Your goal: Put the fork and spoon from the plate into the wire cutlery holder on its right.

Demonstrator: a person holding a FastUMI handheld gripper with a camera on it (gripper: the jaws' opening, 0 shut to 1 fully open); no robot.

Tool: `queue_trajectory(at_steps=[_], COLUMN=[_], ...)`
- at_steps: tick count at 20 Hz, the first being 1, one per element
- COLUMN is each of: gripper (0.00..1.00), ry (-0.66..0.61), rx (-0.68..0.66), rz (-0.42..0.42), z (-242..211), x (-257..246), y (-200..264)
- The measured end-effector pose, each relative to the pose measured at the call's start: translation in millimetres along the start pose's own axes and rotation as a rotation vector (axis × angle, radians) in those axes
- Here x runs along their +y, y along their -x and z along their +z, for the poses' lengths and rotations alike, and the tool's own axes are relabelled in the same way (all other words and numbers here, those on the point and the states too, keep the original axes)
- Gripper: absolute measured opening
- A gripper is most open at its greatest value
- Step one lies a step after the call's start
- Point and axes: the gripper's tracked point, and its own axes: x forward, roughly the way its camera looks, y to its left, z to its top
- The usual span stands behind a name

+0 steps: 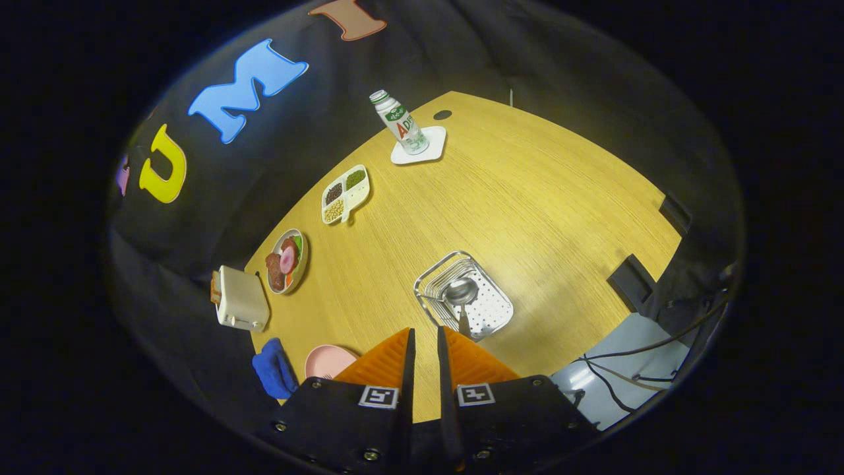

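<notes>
One spoon (461, 291) lies in the wire holder (463, 295), just ahead of the fingers (422, 343).
Fingers nearly together, empty; a fork tip (326, 377) shows on the pink plate (328, 360) beside them.

Spoon (460, 291) — bowl up — in wire holder (491, 315)

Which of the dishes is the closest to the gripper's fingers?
The pink plate, just beside the nearly closed fingers, next to the blue cloth. The food plate and the three-part dish lie farther off along the table's edge.
</notes>
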Motion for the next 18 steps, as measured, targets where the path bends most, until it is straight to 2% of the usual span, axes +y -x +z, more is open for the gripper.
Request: queue_trajectory(at_steps=[8, 18], gripper=[0.18, 0.18], ry=[0.051, 0.172], rx=[0.039, 0.165], rz=[0.061, 0.151], z=[-23, -83], x=[48, 118], y=[-2, -15])
